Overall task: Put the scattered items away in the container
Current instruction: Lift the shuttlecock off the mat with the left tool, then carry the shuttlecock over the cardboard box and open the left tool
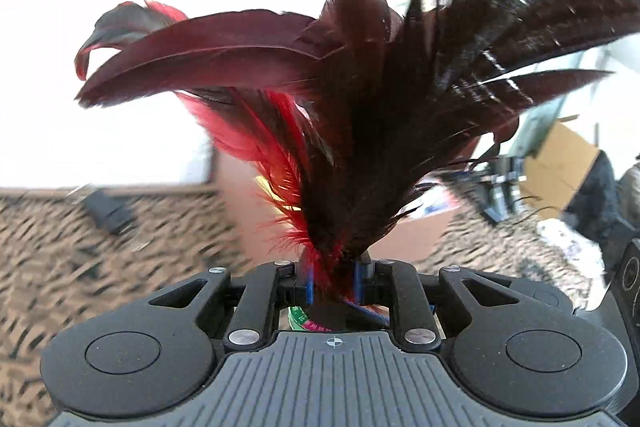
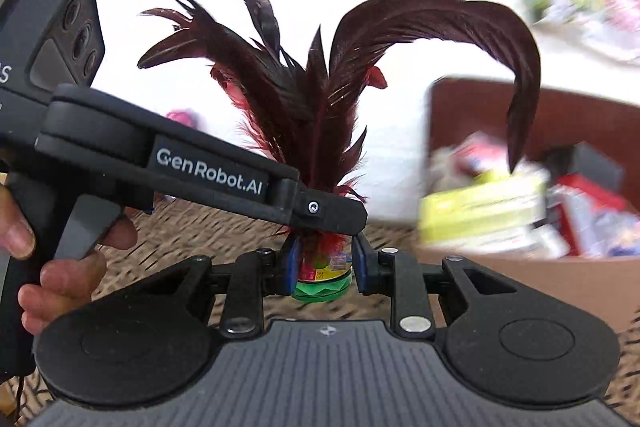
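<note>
A feather shuttlecock (image 1: pixel 340 131) with dark red and bright red plumes and a green disc base (image 2: pixel 320 289) is held in the air. My left gripper (image 1: pixel 334 285) is shut on its feather stem just above the base. In the right wrist view the left gripper (image 2: pixel 332 215) reaches in from the left. My right gripper (image 2: pixel 322 261) has its blue pads (image 2: pixel 291 265) on both sides of the shuttlecock's base. A cardboard box (image 2: pixel 520 267) holding several packets and boxes is the container, at the right behind the shuttlecock.
A brown patterned woven surface (image 1: pixel 120 267) lies below. A dark flat object (image 1: pixel 110 213) lies on it at the left. More cardboard (image 1: pixel 560 167) and black equipment (image 1: pixel 500 191) stand at the right. A bright window fills the background.
</note>
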Motion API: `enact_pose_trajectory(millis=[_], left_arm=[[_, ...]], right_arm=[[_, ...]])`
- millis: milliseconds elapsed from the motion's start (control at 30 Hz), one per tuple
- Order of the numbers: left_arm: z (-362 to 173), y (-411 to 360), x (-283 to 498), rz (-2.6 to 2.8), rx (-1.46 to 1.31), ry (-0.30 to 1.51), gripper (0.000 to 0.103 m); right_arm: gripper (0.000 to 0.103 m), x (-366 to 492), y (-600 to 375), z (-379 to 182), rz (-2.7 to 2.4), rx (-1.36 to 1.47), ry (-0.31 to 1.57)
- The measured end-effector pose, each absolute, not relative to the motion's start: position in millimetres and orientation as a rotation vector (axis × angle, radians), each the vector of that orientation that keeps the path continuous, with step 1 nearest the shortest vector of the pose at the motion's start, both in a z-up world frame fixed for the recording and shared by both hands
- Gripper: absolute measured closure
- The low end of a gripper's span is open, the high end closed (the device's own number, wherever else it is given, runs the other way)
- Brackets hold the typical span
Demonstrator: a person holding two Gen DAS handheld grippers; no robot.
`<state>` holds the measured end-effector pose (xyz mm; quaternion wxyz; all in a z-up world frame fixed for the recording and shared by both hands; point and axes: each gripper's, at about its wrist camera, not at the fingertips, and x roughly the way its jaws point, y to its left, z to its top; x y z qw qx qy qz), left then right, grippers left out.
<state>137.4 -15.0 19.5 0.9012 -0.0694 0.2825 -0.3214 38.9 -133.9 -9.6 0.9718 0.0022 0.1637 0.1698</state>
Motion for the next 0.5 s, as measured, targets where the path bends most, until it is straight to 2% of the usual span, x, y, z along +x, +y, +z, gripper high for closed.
enact_pose_trajectory(millis=[267, 300, 333, 500], left_arm=[[53.6, -98.4, 149.9, -0.775, -0.099, 0.553, 0.089], [58.2, -105.6, 151.1, -0.786, -0.096, 0.555, 0.088], [59.7, -112.3, 156.8, -0.793, -0.092, 0.558, 0.088], [51.2, -135.9, 200.7, -0.781, -0.063, 0.569, 0.088]], right_arm=[[0.076, 49.5, -198.7, 16.0, 0.244, 0.021, 0.280], [0.084, 52.9, -204.4, 17.0, 0.241, 0.024, 0.278], [0.086, 56.1, -209.4, 17.3, 0.239, 0.029, 0.277], [0.086, 99.9, -222.0, 14.2, 0.211, 0.002, 0.304]])
